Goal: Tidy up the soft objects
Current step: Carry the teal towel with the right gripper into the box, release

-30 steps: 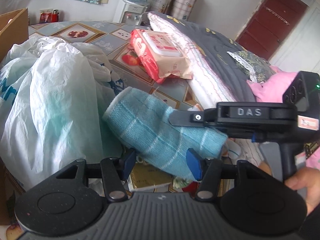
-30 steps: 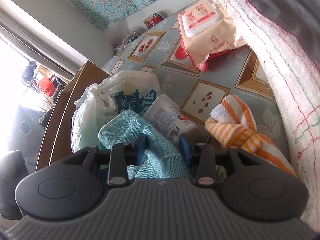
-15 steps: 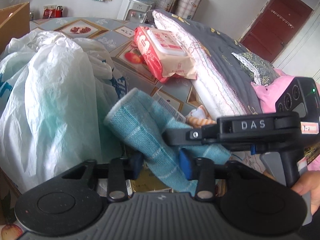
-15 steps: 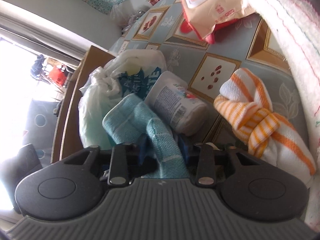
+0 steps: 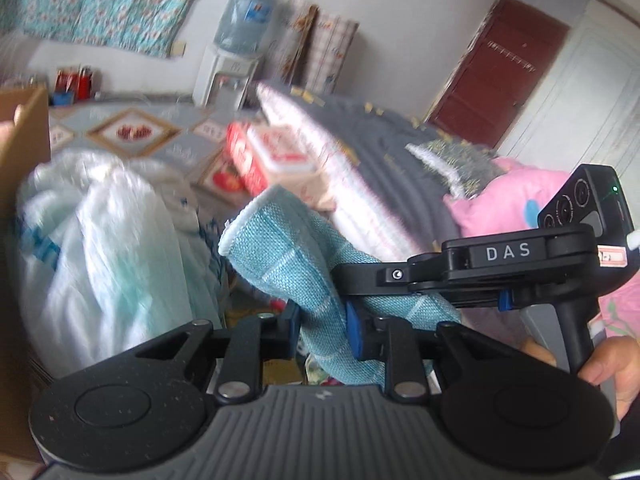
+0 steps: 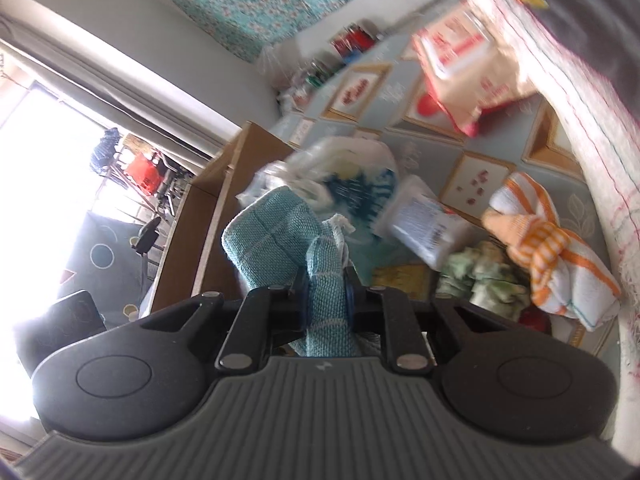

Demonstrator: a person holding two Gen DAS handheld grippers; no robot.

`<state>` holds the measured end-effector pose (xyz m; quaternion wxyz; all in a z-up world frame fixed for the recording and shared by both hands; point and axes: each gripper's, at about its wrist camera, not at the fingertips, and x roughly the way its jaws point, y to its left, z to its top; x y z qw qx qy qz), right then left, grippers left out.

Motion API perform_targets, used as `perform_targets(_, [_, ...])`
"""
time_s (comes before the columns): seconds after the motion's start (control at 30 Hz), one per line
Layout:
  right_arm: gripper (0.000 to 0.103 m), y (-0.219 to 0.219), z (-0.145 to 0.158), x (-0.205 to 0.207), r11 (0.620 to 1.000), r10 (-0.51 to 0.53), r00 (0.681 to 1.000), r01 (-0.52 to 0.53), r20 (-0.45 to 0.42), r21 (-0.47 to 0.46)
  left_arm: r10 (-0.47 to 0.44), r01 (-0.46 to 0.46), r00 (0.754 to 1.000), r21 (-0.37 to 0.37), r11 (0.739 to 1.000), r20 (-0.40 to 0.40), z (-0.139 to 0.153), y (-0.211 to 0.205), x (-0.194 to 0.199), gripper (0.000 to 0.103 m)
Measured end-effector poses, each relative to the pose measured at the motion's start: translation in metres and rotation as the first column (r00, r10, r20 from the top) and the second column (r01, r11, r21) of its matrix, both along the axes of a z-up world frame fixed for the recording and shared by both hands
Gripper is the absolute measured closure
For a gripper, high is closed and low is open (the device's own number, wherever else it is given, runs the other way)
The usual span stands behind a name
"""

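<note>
1. Left wrist view: the left tongs (image 5: 322, 326) pinch a teal woven cloth with pale stripes (image 5: 288, 248) between their blue pads; their jaws have just been closing onto it.
2. The right tongs (image 5: 360, 280), black and marked "DAS", reach in from the right in that view and clamp the same cloth just beyond the left pair; a hand (image 5: 608, 364) holds their grip.
3. Right wrist view: the right tongs (image 6: 326, 300) squeeze the teal cloth (image 6: 276, 236) narrowly, having just been closing, and the cloth bulges upward past the pads.
4. The cloth hangs lifted between both tongs, above the clutter on the patterned blue-grey tabletop (image 6: 472, 140).
5. Nearby lie a crumpled white plastic bag (image 5: 100, 240), a red and beige wipes pack (image 5: 276, 156), and an orange-and-white striped knotted towel (image 6: 548, 248).
6. A brown cardboard box (image 6: 216, 216) stands beside the bag.
</note>
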<state>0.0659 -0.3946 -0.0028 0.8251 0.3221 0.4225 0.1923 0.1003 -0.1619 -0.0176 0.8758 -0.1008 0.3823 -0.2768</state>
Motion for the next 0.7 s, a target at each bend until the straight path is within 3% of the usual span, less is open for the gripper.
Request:
perform_targets(0.17, [0.088,0.029,0.033,0.001,1.000,0.019,0.997,-0.021,0.069,0.018,0.031,-0.031,0.996,-0.001,1.000,0.087,0.035,0.029,-0.015,0.078])
perform_targets(0.33, [0.088,0.080,0.055,0.024,0.995,0.069,0.991,-0.077,0.118,0.060,0.116,-0.122,0.982,0.031,0.992,0.148,0.064,0.074,-0.019,0.078])
perform_targets(0.5, [0.088,0.147,0.066,0.062,0.985,0.139,0.983,-0.151,0.123,0.087,0.223,-0.233,0.964,0.050,0.971,0.148,0.081,0.129,-0.010,0.078])
perform_targets(0.7, [0.088,0.239,0.070,0.108,0.971,0.218,0.971,-0.227,0.102,0.080,0.350,-0.360,0.930,0.091,0.928,0.111,0.089,0.194,0.016,0.078])
